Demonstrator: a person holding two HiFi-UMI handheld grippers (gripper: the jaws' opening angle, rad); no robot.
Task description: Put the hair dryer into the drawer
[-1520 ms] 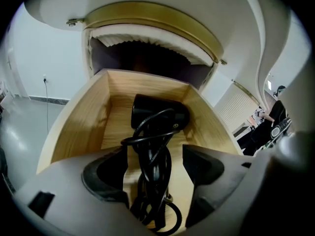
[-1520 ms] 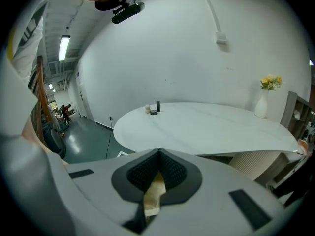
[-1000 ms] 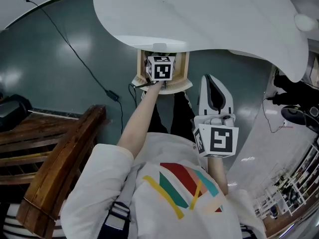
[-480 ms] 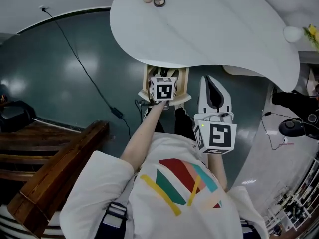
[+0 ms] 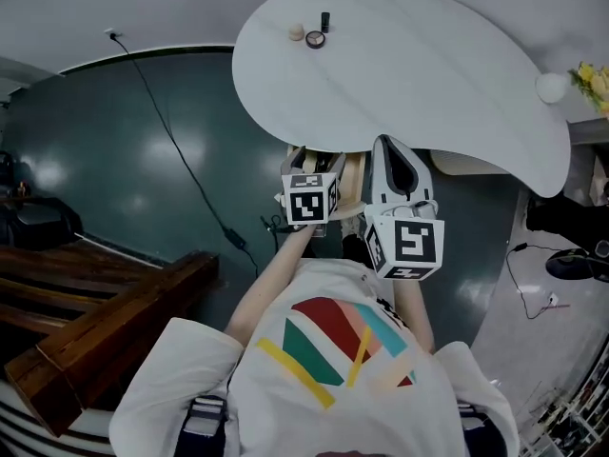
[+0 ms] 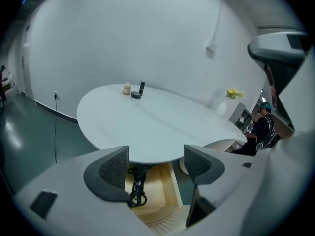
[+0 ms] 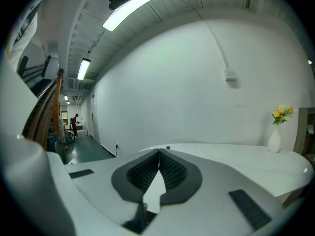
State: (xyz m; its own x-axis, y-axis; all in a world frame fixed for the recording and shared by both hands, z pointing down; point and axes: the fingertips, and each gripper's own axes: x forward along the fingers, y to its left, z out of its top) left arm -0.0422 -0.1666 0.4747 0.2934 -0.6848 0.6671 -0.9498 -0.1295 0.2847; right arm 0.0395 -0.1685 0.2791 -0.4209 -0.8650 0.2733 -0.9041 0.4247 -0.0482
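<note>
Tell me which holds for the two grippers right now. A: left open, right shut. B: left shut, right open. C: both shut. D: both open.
A: the left gripper has its jaws apart, with the drawer seen through the gap, while the right gripper has its jaws closed together on nothing.

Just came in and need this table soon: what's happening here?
A person holds a tool in each hand at the white table. The left tool, jaws apart and empty, hangs by the open wooden drawer under the tabletop, where a black corded item, probably the hair dryer, lies. The right tool is shut on nothing.
</note>
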